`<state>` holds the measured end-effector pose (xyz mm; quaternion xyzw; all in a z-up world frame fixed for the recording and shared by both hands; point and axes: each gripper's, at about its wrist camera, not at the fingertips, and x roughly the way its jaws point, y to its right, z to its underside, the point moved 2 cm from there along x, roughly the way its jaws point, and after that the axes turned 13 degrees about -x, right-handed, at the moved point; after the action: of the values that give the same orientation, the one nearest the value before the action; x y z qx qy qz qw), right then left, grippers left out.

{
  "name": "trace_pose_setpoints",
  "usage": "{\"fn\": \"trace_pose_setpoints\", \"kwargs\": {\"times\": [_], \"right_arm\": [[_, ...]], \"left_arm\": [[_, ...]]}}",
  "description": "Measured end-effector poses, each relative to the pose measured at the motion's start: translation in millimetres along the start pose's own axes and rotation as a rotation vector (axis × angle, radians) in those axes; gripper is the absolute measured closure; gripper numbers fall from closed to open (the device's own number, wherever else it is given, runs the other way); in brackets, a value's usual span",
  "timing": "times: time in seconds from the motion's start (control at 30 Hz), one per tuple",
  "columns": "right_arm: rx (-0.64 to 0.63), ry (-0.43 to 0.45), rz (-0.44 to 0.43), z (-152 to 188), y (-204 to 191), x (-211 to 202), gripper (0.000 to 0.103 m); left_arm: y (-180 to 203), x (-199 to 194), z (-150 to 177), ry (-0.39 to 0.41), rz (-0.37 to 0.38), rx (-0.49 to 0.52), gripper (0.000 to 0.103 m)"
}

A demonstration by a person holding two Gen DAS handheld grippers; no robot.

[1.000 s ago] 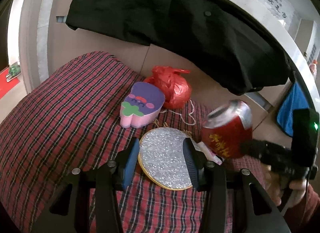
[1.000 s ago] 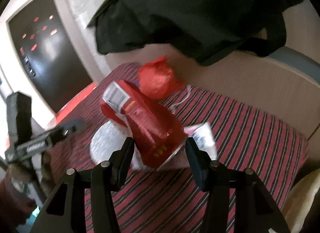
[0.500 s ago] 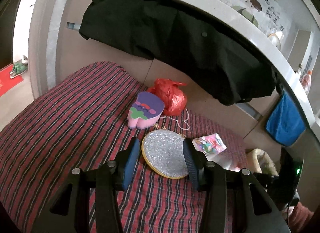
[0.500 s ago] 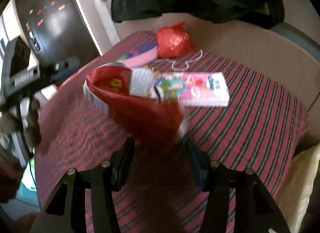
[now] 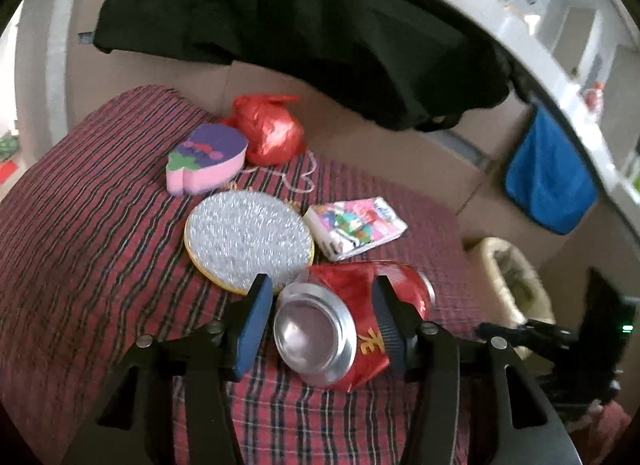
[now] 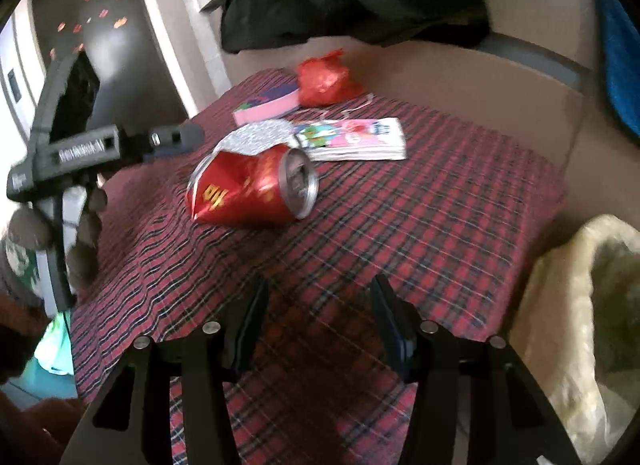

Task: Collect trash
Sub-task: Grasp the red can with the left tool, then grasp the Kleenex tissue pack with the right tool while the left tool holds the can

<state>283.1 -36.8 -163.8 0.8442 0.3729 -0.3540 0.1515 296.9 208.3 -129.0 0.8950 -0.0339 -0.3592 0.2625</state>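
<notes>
Left wrist view: the left gripper [image 5: 320, 315] straddles a crushed red can [image 5: 352, 325] lying on its side on the plaid cloth [image 5: 100, 233], silver end toward the camera; the jaws are opening, can between them, pads not seen pressing on it. Just beyond lie a glittery round disc [image 5: 248, 237] and a small printed packet [image 5: 356, 227]; farther off, a pink-and-purple box [image 5: 206, 163] and a red plastic bag [image 5: 268, 129]. A lined bin [image 5: 516, 277] stands off the right edge. Right wrist view: the right gripper [image 6: 318, 321] hangs with claws apart and empty above the near cloth, well short of the can [image 6: 250, 191]; the bin [image 6: 576, 325] sits close on the right. Judged step: picking up the can. Next calls for closing on its dented body, lifting, carrying right to the bin.
</notes>
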Motion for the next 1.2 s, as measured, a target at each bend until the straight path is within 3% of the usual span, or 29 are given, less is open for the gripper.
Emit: {"fn": "trace_pose_setpoints", "kwargs": {"times": [0.1,0.17,0.33,0.47,0.6,0.9,1.07,1.2], "right_arm": [[0.046,0.028,0.03,5,9,-9,0.053],[0.075,0.041,0.042,7,14,-13,0.053],[0.145,0.092,0.035,6,23,-24,0.053],[0.144,0.116,0.049,0,23,-29,0.053],[0.121,0.123,0.059,-9,19,-32,0.053],[0.07,0.085,0.053,-23,2,-16,0.053],[-0.012,0.067,0.061,-43,-15,-4,0.053],[-0.023,0.056,0.05,-63,-25,18,0.053]], "left_arm": [[7,9,9,0.037,-0.12,0.013,0.048],[6,21,15,0.017,-0.201,0.0,0.048],[-1,26,16,0.027,-0.218,-0.057,0.046],[-10,32,16,-0.052,-0.187,-0.17,0.05],[-8,24,19,-0.04,-0.187,-0.149,0.051],[-18,-29,12,0.086,-0.148,-0.113,0.051],[-47,-75,1,0.213,-0.237,-0.089,0.051],[-75,-96,-10,0.247,-0.241,-0.142,0.051]]}}
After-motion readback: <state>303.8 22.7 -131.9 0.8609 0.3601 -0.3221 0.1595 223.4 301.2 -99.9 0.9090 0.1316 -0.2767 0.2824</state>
